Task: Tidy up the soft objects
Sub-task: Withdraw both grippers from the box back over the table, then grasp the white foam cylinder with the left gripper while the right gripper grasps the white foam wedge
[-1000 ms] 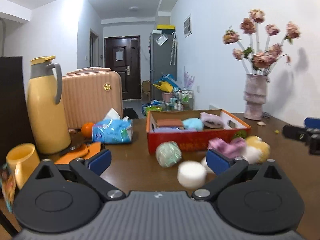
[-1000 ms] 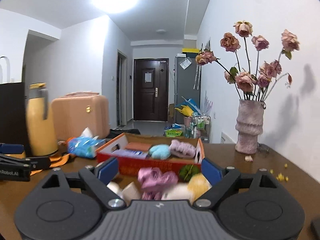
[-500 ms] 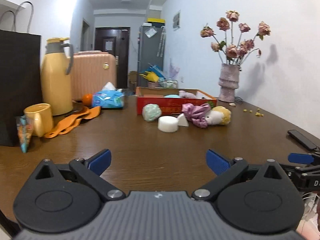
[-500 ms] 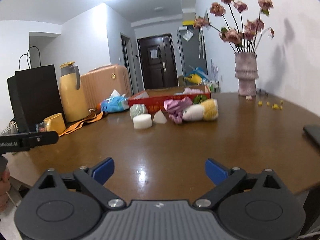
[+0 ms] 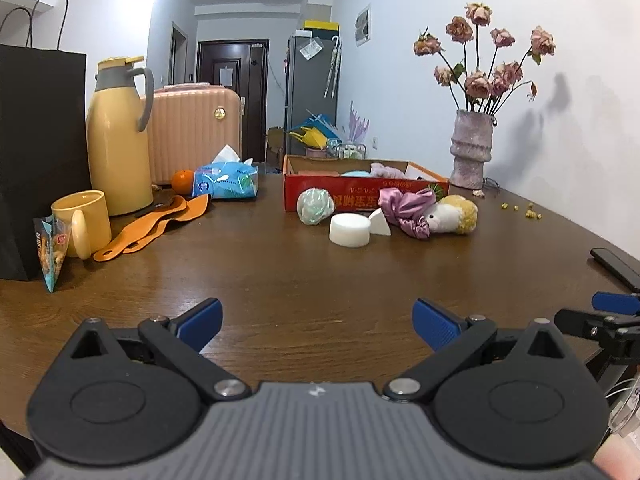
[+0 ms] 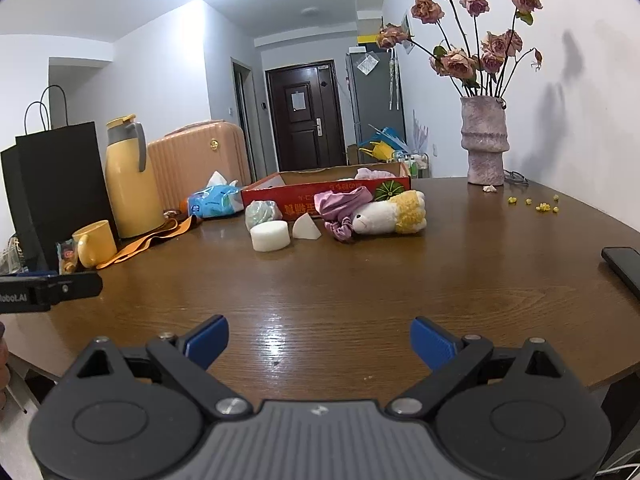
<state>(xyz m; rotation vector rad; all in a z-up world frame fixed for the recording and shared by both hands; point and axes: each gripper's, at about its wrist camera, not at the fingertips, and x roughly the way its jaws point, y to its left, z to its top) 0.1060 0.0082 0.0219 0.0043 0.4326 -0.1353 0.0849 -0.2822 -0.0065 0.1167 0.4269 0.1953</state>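
Far across the brown table, soft things lie in front of a red cardboard box (image 5: pixel 430 178) (image 6: pixel 264 189): a greenish mesh ball (image 5: pixel 315 206) (image 6: pixel 260 211), a white round sponge (image 5: pixel 349 230) (image 6: pixel 270 236), a white wedge sponge (image 5: pixel 380 223) (image 6: pixel 306 229), a purple scrunchie (image 5: pixel 406 206) (image 6: pixel 340 208) and a white-and-yellow plush toy (image 5: pixel 452 214) (image 6: pixel 390 213). More soft items rest inside the box. My left gripper (image 5: pixel 318 322) is open over the near table edge, holding nothing. My right gripper (image 6: pixel 319 340) is open and empty too, equally far from the pile.
On the left stand a black paper bag (image 5: pixel 36 152), a yellow mug (image 5: pixel 80 224), a yellow thermos jug (image 5: pixel 118 144), orange straps (image 5: pixel 156 224), a tissue pack (image 5: pixel 226 180) and an orange. A vase of dried roses (image 6: pixel 484 140) sits at the back right. A black phone (image 6: pixel 624 268) lies at the right edge.
Both grippers pulled back from close to the soft pile to the near table edge, empty. Since half a second ago they have barely shifted.
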